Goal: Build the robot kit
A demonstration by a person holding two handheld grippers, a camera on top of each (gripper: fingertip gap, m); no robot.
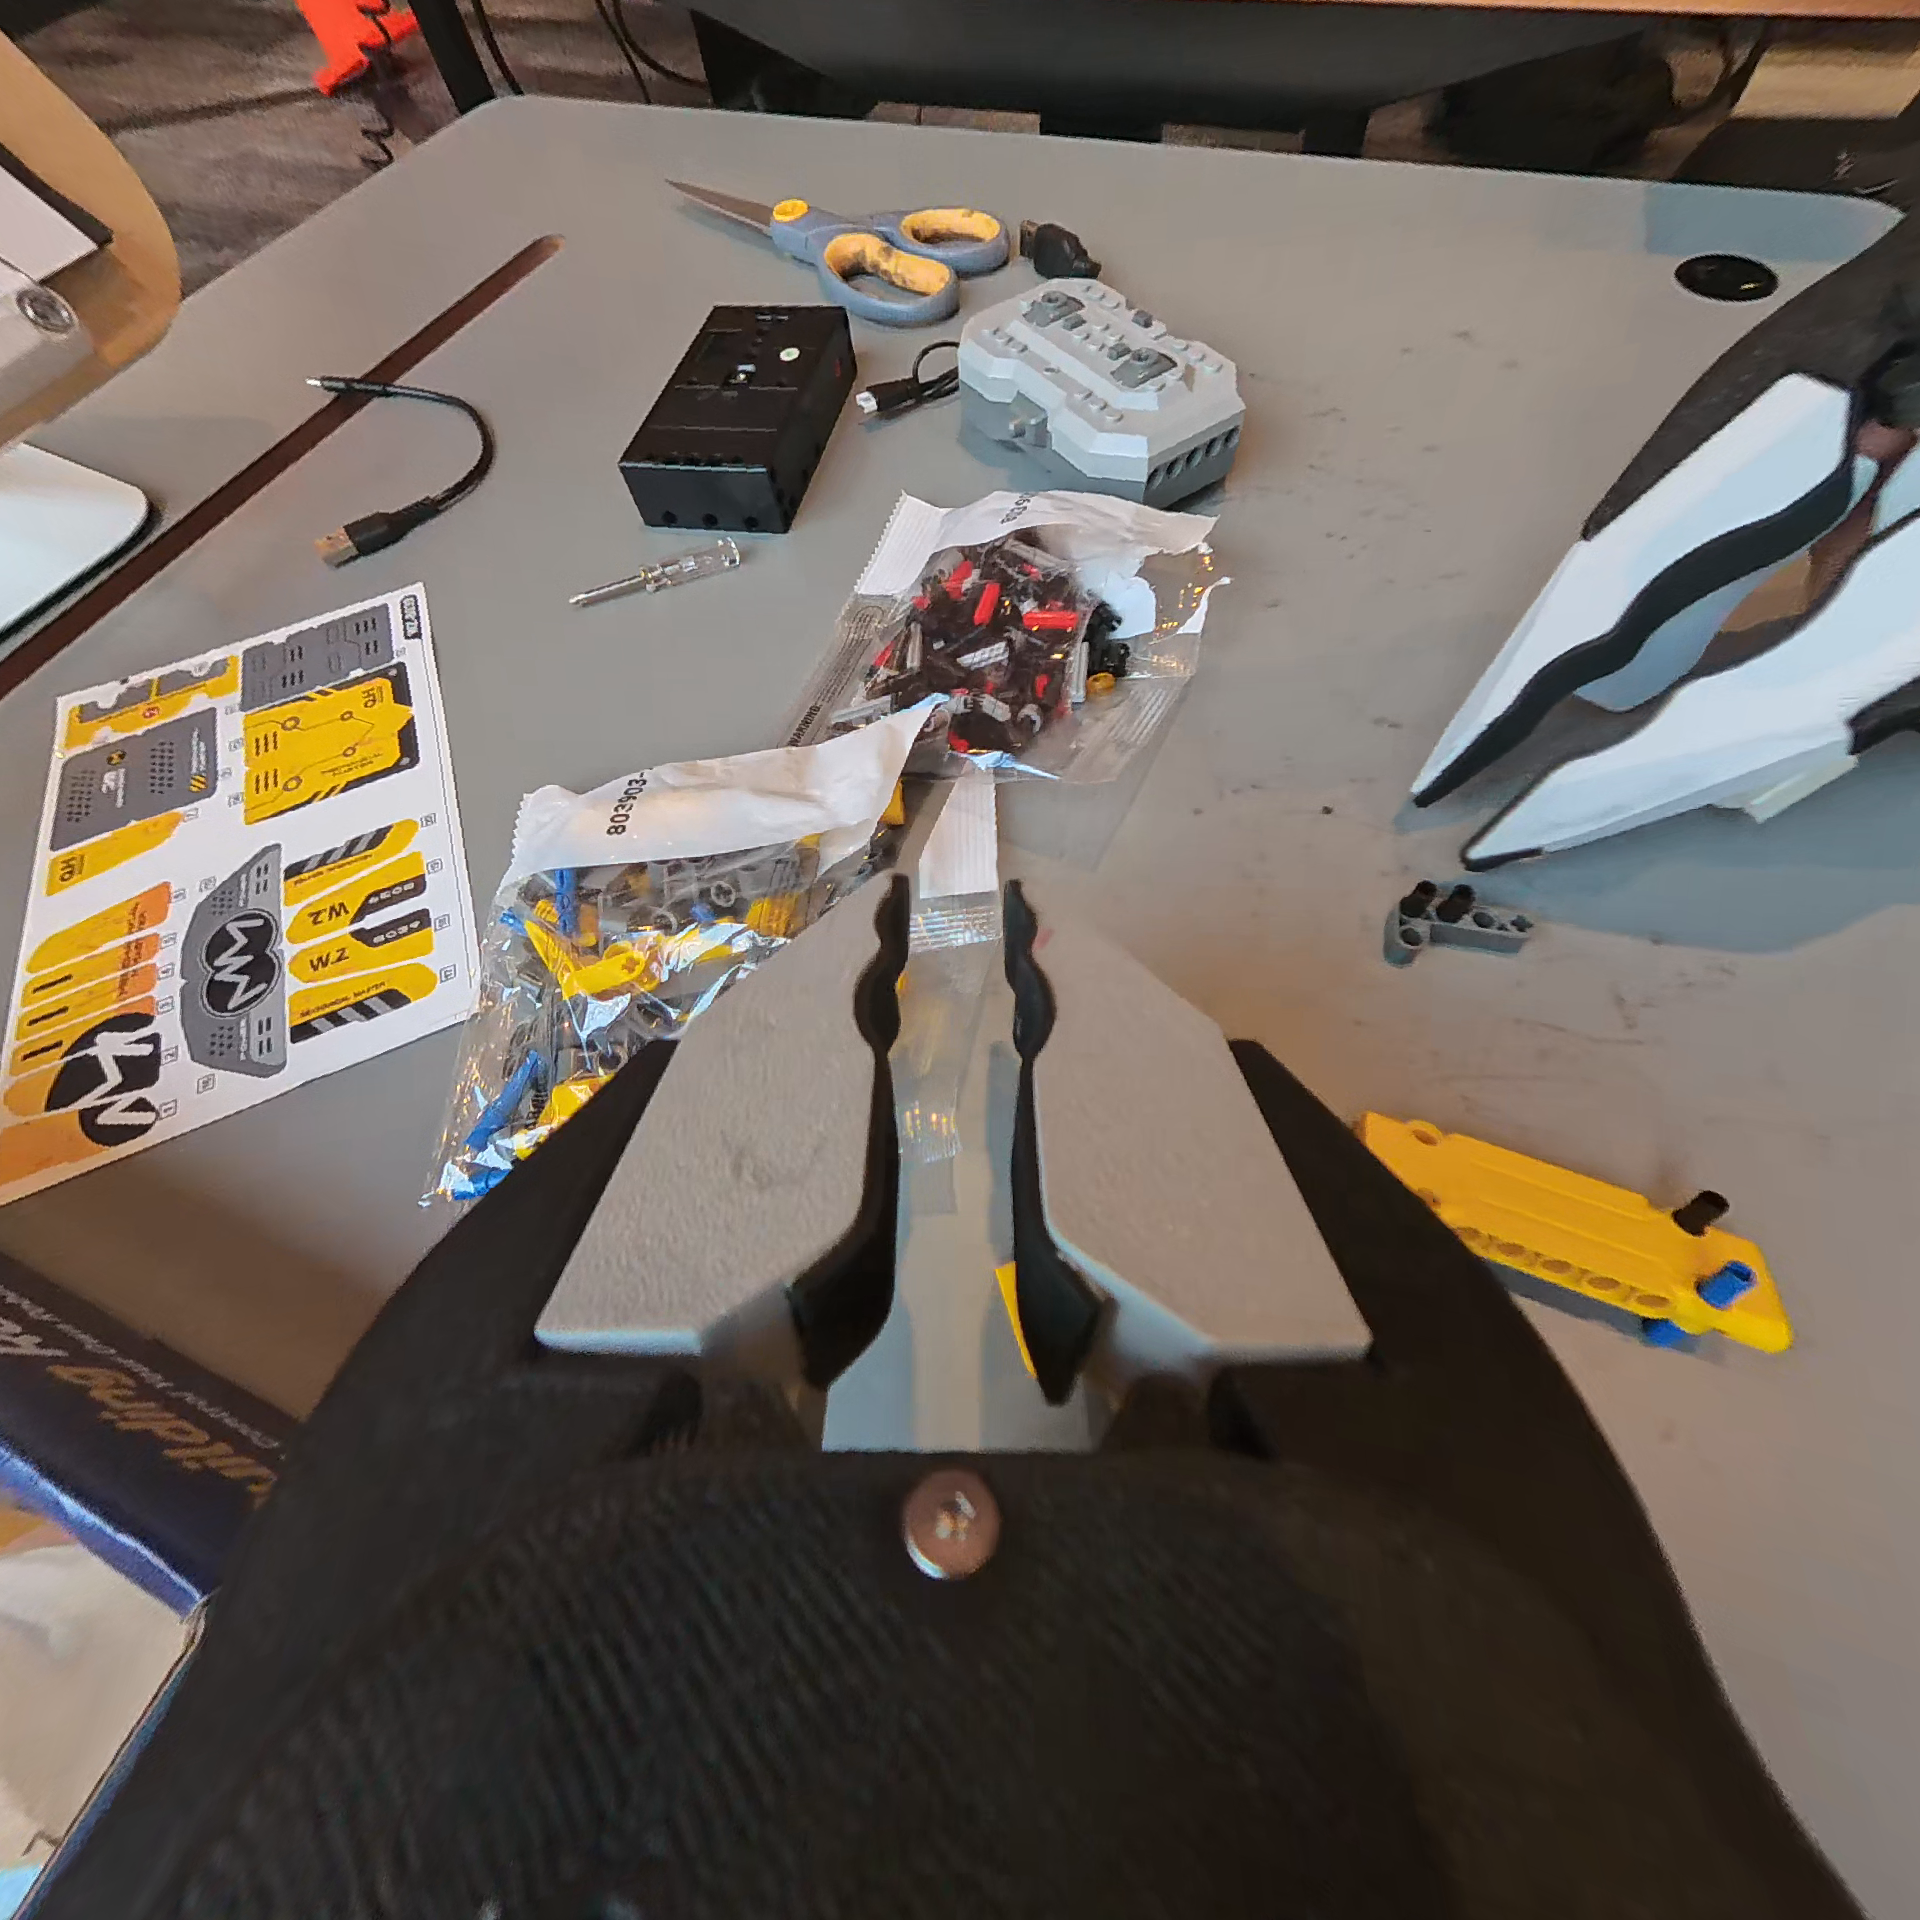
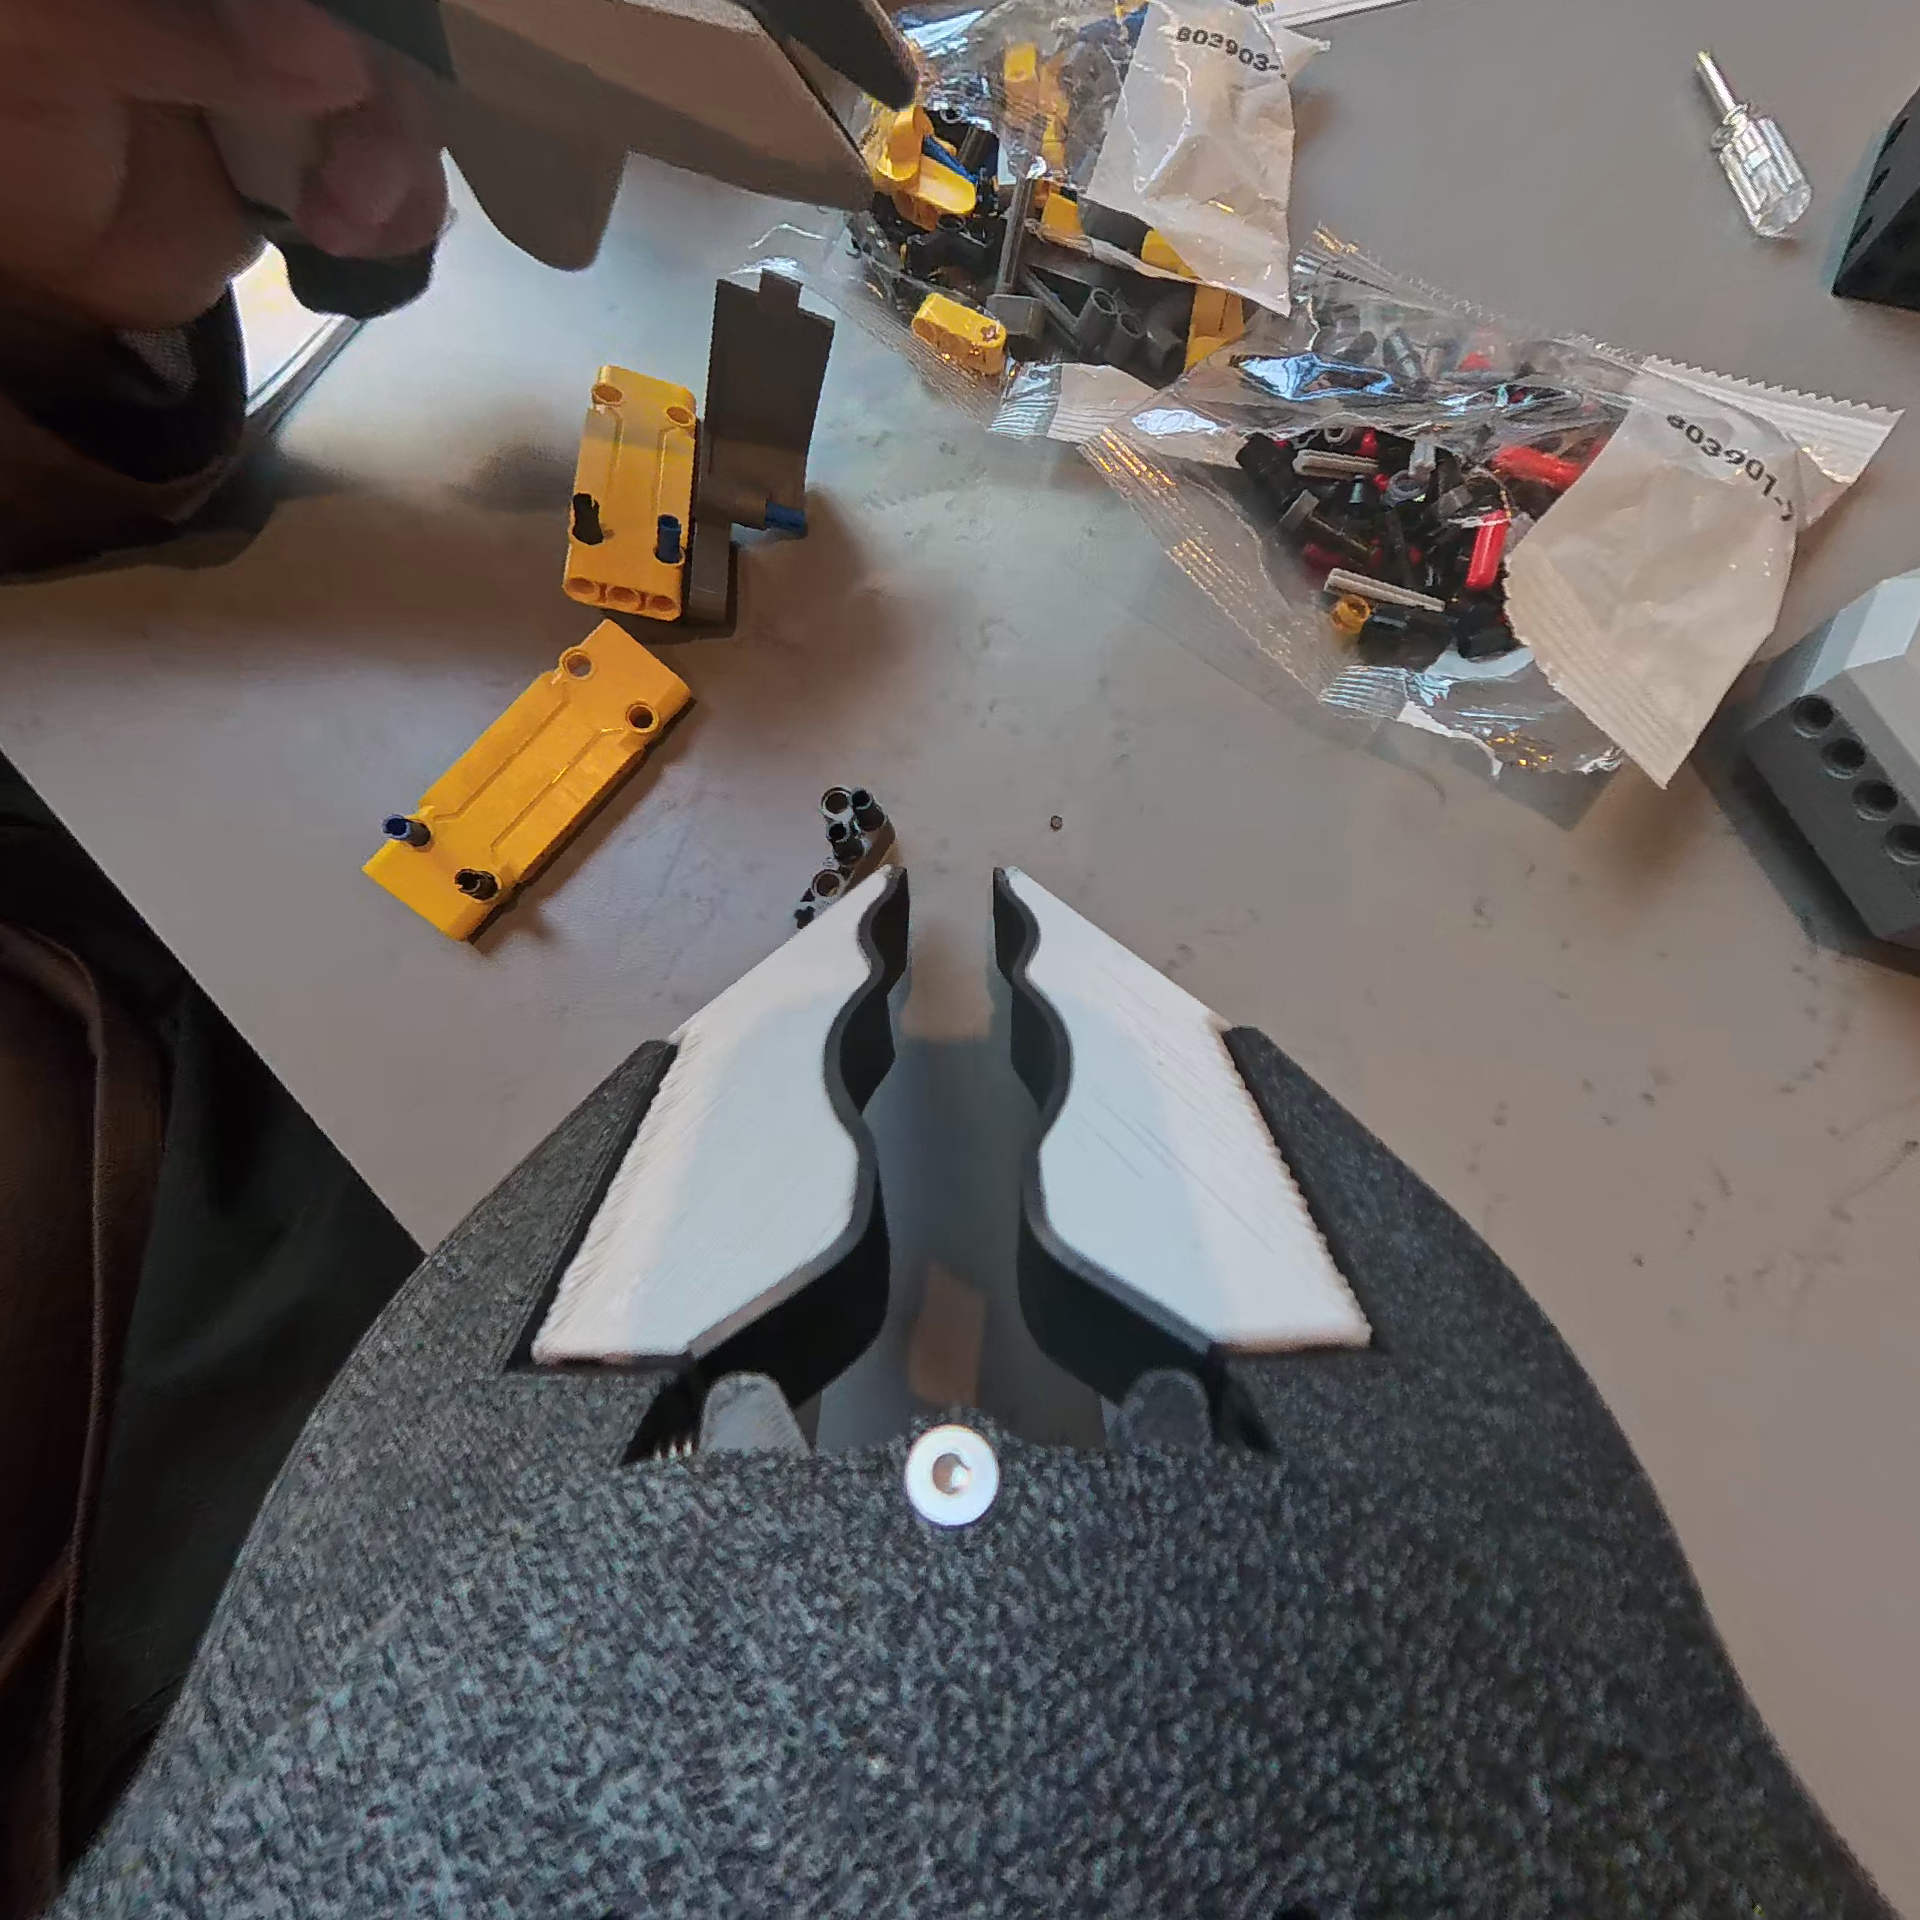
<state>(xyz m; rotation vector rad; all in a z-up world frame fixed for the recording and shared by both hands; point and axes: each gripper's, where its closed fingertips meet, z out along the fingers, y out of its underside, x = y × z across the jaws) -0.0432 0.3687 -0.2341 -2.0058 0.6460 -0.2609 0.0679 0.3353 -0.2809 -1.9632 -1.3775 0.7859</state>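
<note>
Left hand-held gripper (image 1: 954, 896), grey fingers with black pads, hangs over the grey worktop (image 1: 1351, 644) with its jaws a little apart and nothing clamped; a clear strip of the bag of yellow and blue parts (image 1: 623, 935) shows through the gap, but contact with it cannot be judged. Beyond that, a second clear bag of red and black pins (image 1: 997, 644) lies partly over the first. Right hand-held gripper (image 2: 948, 883), white fingers with black pads, is likewise slightly parted and empty, tips low over bare worktop. Just beside its left fingertip sits a small grey angled connector (image 2: 847, 842) with black pins in it, near but not seen touching. To the left of this, well apart, a yellow panel (image 2: 530, 769) lies flat with a blue and a black pin in it; a second yellow panel joined to a dark grey piece (image 2: 675, 488) lies farther off. At the far side of the worktop: black box (image 1: 743, 416), grey battery box (image 1: 1101, 384), scissors (image 1: 883, 249), small clear-handled screwdriver (image 1: 665, 571), short black cable (image 1: 416, 468). Sticker sheet (image 1: 229, 862) lies at the left.
</note>
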